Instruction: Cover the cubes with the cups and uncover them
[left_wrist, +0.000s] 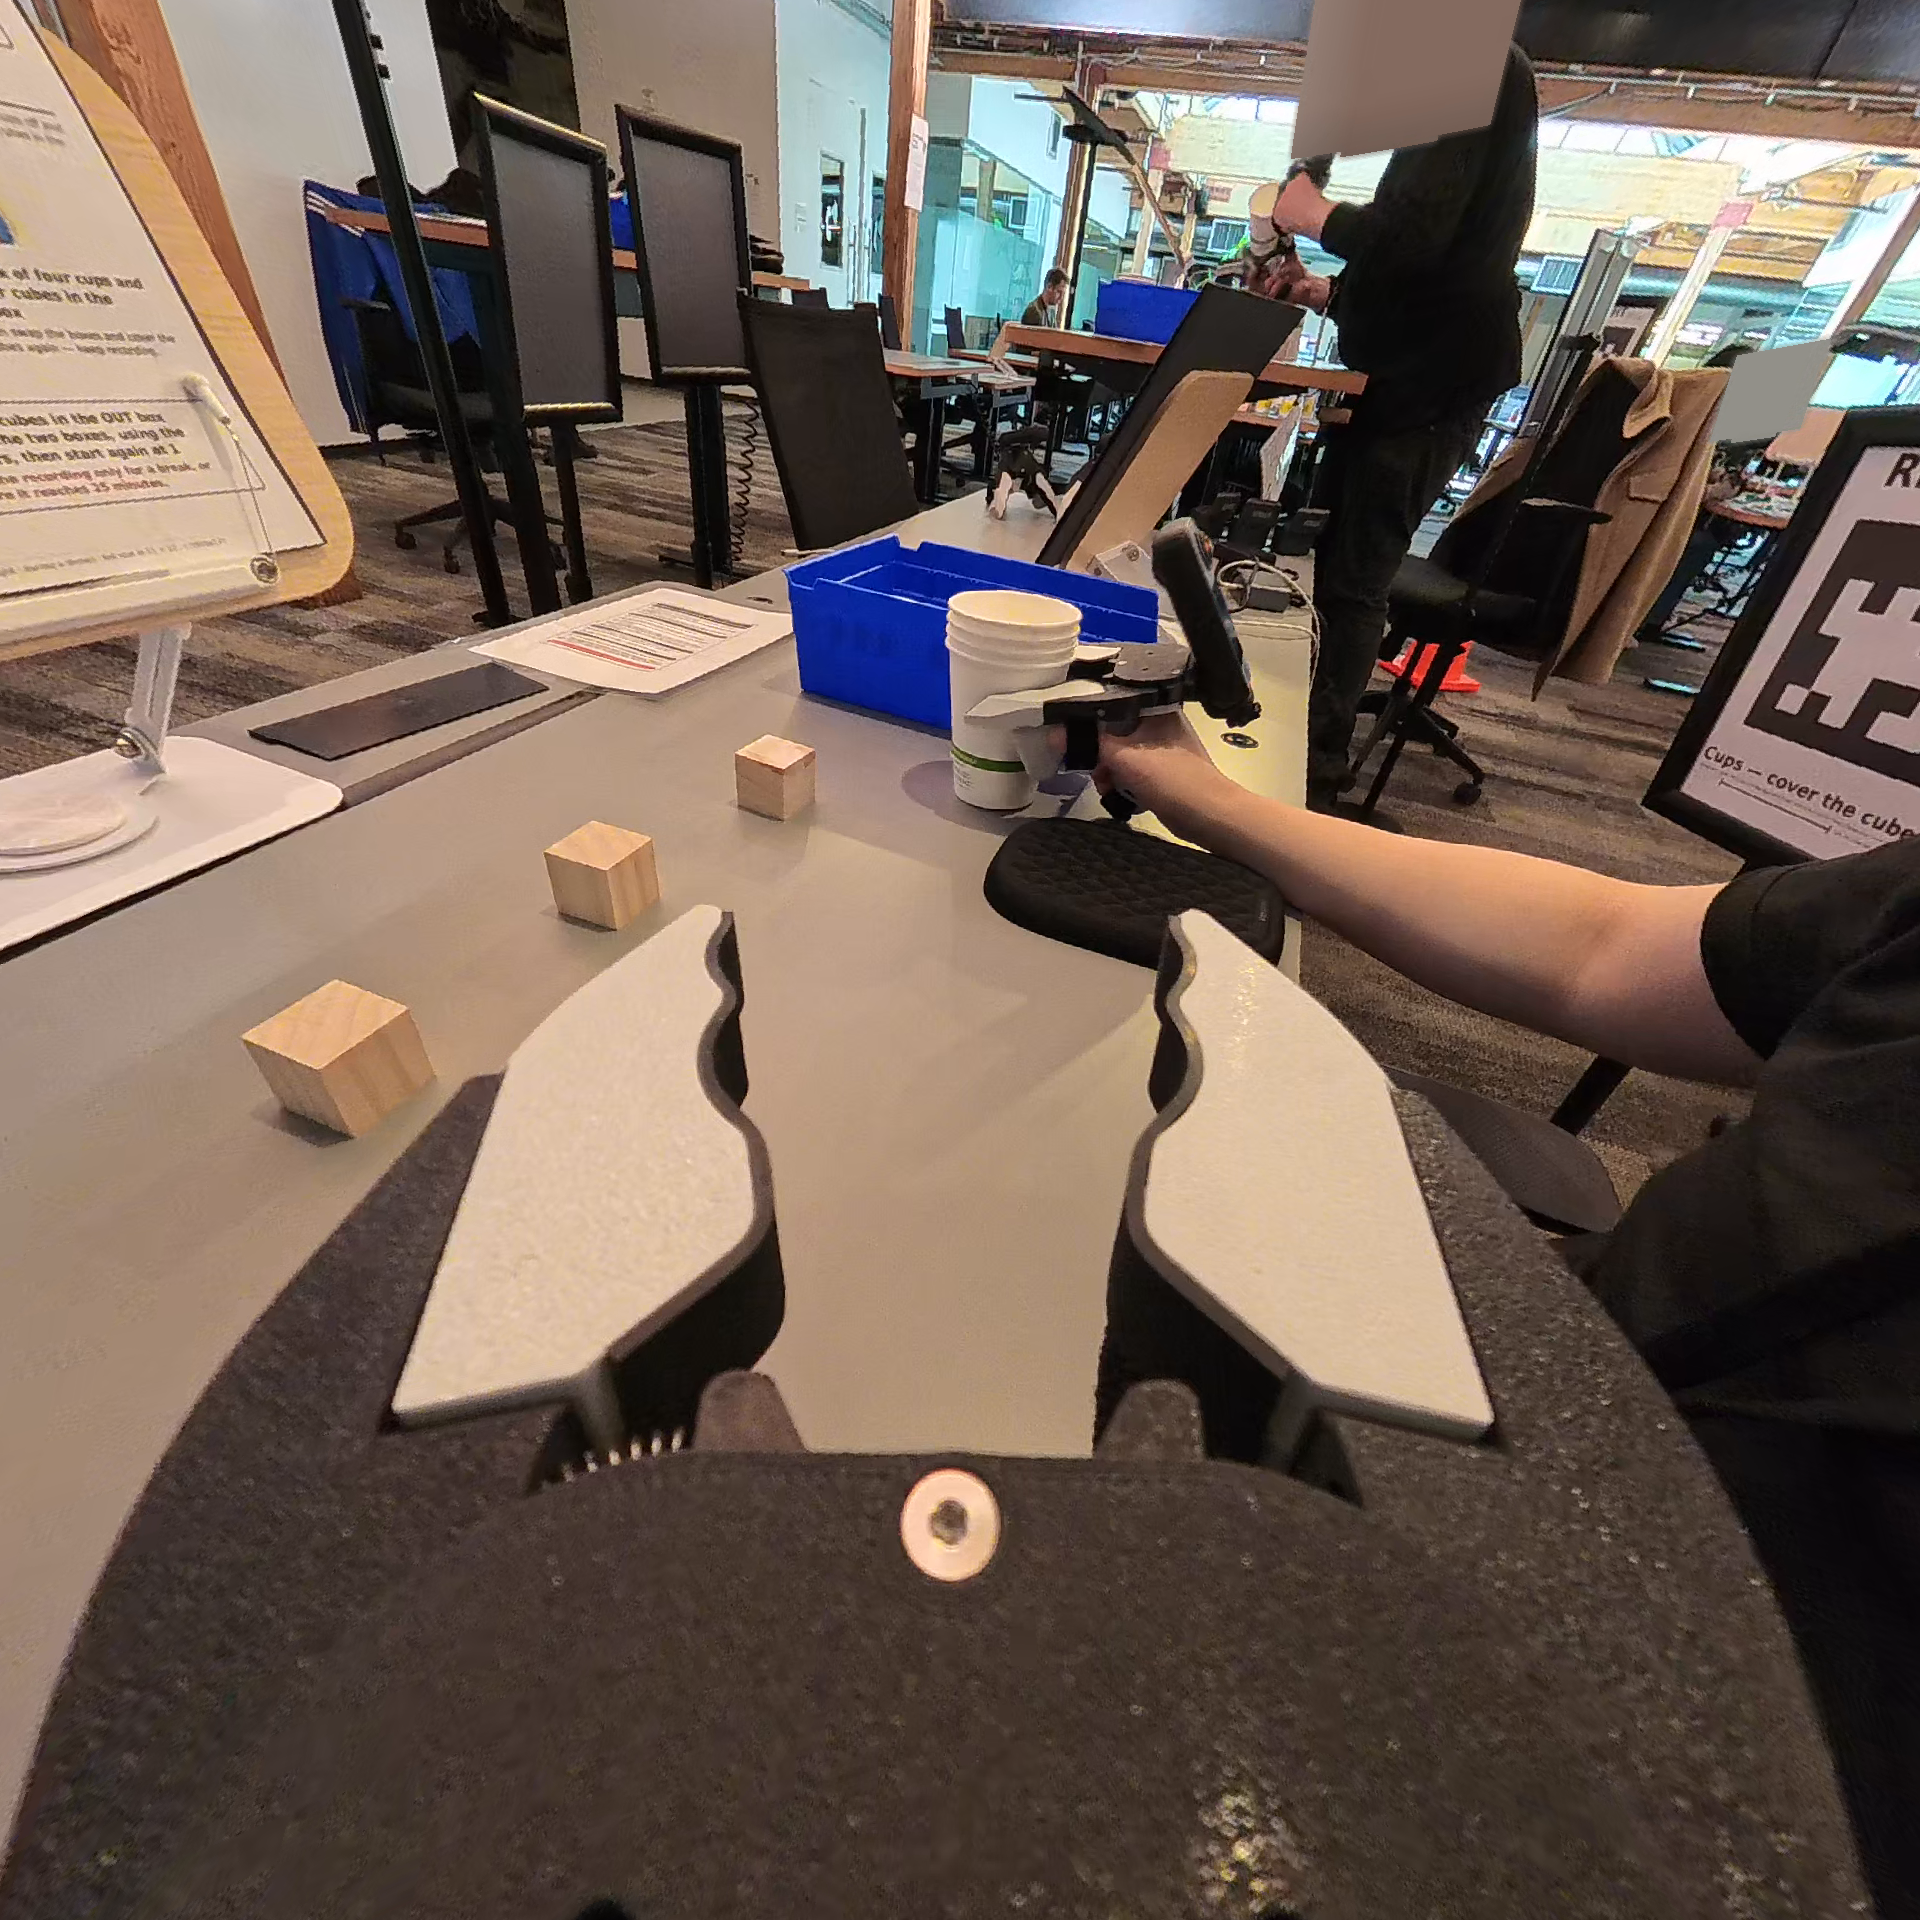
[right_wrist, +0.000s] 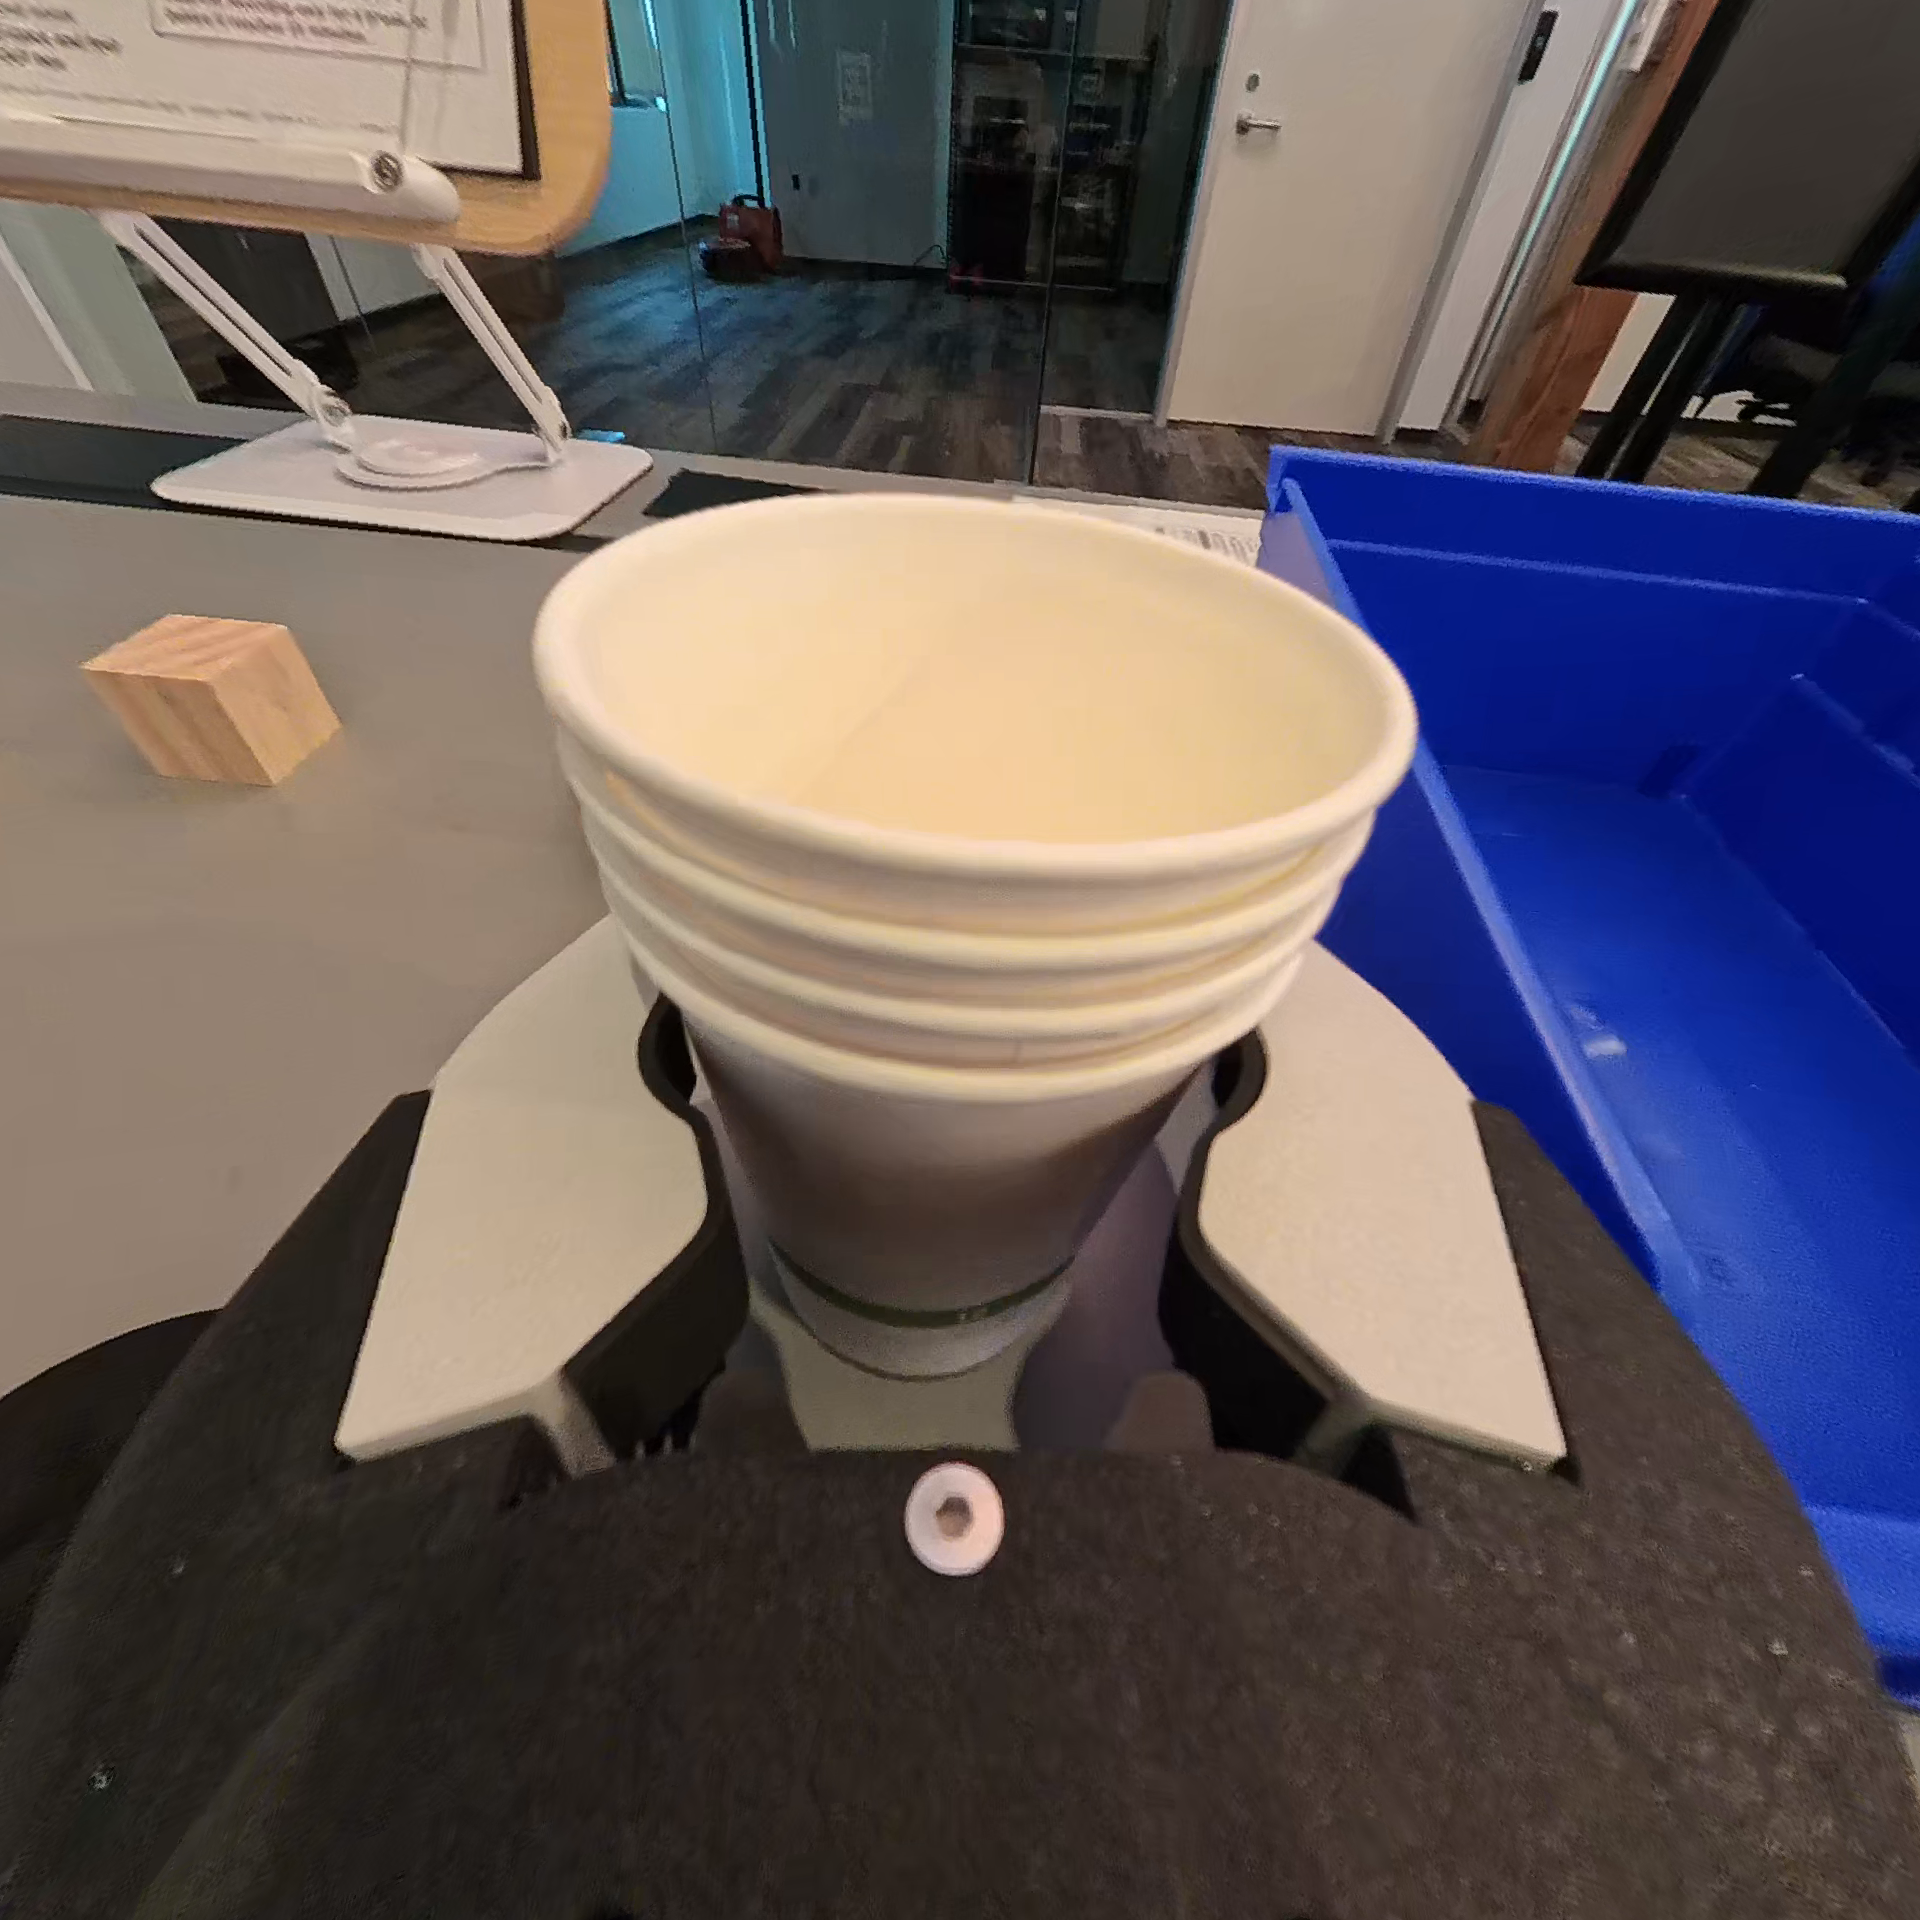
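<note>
Three wooden cubes (left_wrist: 341, 1055) (left_wrist: 603, 873) (left_wrist: 775, 776) lie in a diagonal row on the grey table (left_wrist: 914, 1091). My left gripper (left_wrist: 951, 925) is open and empty, low over the table to the right of the cubes. A stack of several white paper cups (left_wrist: 1010, 696) stands upright on the table, mouths up. My right gripper (left_wrist: 1013, 717) is shut on the cup stack around its lower half. In the right wrist view the stack (right_wrist: 966, 810) fills the middle between the fingers of my right gripper (right_wrist: 961, 1070), and one cube (right_wrist: 213, 696) lies to the left.
A blue plastic bin (left_wrist: 904, 613) (right_wrist: 1642, 852) stands just behind and right of the cup stack. A white stand (left_wrist: 145, 790) with an instruction board is at the left. A paper sheet (left_wrist: 639, 639), a black strip (left_wrist: 400, 701) and a black armrest pad (left_wrist: 1127, 899) are nearby.
</note>
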